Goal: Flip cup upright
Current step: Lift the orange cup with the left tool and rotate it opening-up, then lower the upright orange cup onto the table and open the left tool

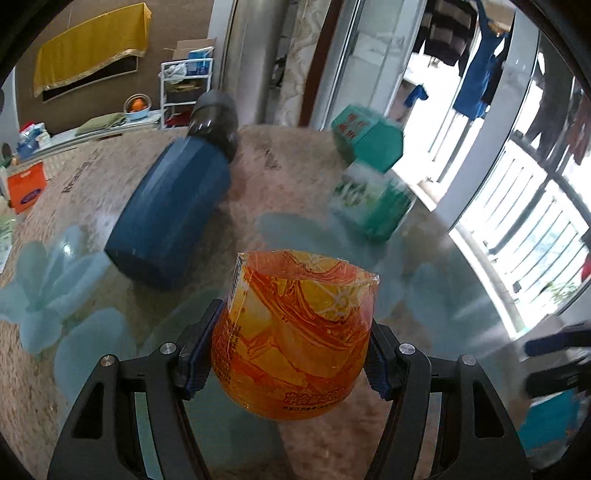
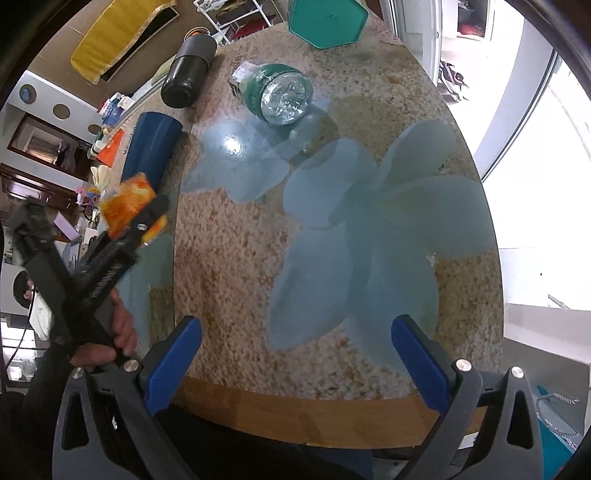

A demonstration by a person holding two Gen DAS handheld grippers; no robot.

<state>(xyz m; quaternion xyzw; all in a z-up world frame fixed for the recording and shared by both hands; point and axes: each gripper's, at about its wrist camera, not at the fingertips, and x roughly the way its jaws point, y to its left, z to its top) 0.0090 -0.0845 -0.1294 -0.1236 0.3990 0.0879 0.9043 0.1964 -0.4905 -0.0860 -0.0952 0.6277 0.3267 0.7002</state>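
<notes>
My left gripper (image 1: 291, 354) is shut on an orange and yellow printed cup (image 1: 295, 336), held above the round glass-topped table (image 1: 258, 177) with its open rim pointing away from the camera. In the right wrist view the same cup (image 2: 127, 201) shows blurred at the left, clamped in the left gripper (image 2: 147, 218) over the table's left edge. My right gripper (image 2: 295, 354) is open and empty above the near edge of the table (image 2: 314, 406).
A dark blue cup (image 1: 170, 210) lies on its side with a black flask (image 1: 216, 118) behind it. A green clear cup (image 1: 373, 199) lies on its side near a green hexagonal box (image 1: 365, 133). They also show in the right wrist view: blue cup (image 2: 151, 144), flask (image 2: 188, 72), green cup (image 2: 277, 92), box (image 2: 327, 22).
</notes>
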